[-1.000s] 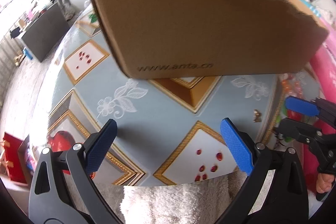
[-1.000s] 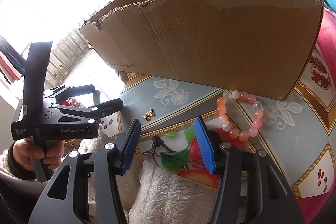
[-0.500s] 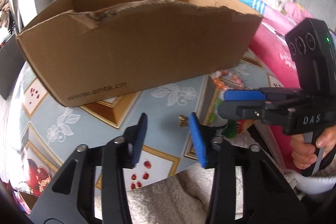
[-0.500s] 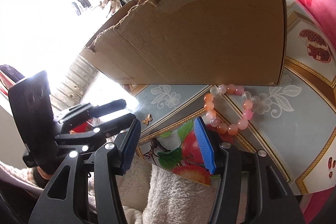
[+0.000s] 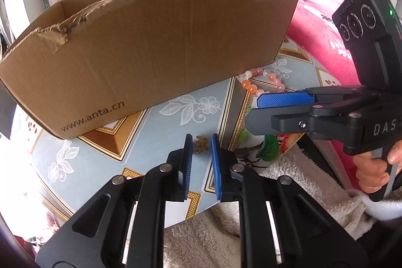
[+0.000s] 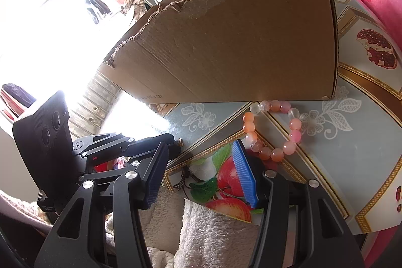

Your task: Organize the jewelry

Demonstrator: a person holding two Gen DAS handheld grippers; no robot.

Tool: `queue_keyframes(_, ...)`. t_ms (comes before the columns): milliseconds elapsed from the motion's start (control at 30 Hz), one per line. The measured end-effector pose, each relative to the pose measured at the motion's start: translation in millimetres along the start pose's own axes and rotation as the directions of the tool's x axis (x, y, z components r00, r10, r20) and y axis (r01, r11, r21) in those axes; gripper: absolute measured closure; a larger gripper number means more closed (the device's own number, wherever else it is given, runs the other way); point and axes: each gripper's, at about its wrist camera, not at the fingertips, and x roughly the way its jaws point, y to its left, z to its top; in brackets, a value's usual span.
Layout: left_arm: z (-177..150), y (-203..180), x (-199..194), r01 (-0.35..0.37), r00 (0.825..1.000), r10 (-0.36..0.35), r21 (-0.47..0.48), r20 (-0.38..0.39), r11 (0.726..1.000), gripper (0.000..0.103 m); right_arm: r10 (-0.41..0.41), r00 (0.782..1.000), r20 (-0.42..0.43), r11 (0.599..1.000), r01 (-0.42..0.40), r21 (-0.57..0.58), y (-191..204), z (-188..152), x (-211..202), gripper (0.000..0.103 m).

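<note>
Two claws: left claw (image 5: 201,139) closing around butterfly charm (image 5: 201,143), right claw (image 6: 201,167) gaping, empty

From your left wrist camera, the cardboard box (image 5: 155,51) hides the far arc of the bead bracelet (image 5: 253,82), and your right tongs (image 5: 258,112) cover its near beads. In your right wrist view, the left tongs (image 6: 173,142) screen most of the small butterfly charm (image 6: 180,141). The box's inside stays hidden. The dark cord (image 6: 186,180) at the counter (image 6: 351,167) edge is too small to identify.
</note>
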Motion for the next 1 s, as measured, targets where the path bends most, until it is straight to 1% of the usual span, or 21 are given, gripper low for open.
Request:
queue_keyframes(100, 2, -8, 4, -0.033, 0.999, 0.033, 0.031, 0.002, 0.999, 0.092, -0.001, 1.0, 0.001, 1.0, 0.001, 0.0, -1, 0, -1, 0.051)
queue_keyframes(167, 3, -12, 7, -0.034, 0.999, 0.034, 0.038, 0.003, 0.999, 0.096, -0.003, 1.0, 0.001, 1.0, 0.003, -0.001, 3, -2, 1, 0.051)
queue_keyframes(300, 3, -13, 7, -0.041, 0.999, 0.041, 0.046, 0.006, 0.998, 0.097, -0.002, 1.0, 0.001, 1.0, 0.002, -0.001, 2, -2, 1, 0.051)
queue_keyframes(500, 2, -8, 3, -0.027, 1.0, 0.027, 0.027, 0.006, 0.999, 0.097, -0.004, 1.0, 0.001, 1.0, 0.004, -0.002, 2, -2, 1, 0.051)
queue_keyframes(567, 1, -6, -1, -0.026, 1.0, 0.026, 0.025, 0.014, 0.999, 0.103, -0.004, 1.0, 0.001, 1.0, 0.004, -0.004, 3, -1, 2, 0.051)
queue_keyframes(733, 2, -1, -5, -0.026, 1.0, 0.026, 0.006, 0.016, 1.0, 0.103, -0.015, 1.0, 0.003, 1.0, 0.015, -0.012, 9, 1, 5, 0.051)
queue_keyframes(900, 1, 9, -13, -0.015, 0.999, 0.016, -0.032, 0.032, 0.999, 0.103, -0.022, 1.0, 0.002, 1.0, 0.022, -0.019, 10, 2, 5, 0.051)
queue_keyframes(1000, 1, 15, -13, -0.033, 0.999, 0.034, -0.042, 0.027, 0.999, 0.103, -0.023, 1.0, 0.003, 1.0, 0.023, -0.019, 11, 2, 6, 0.051)
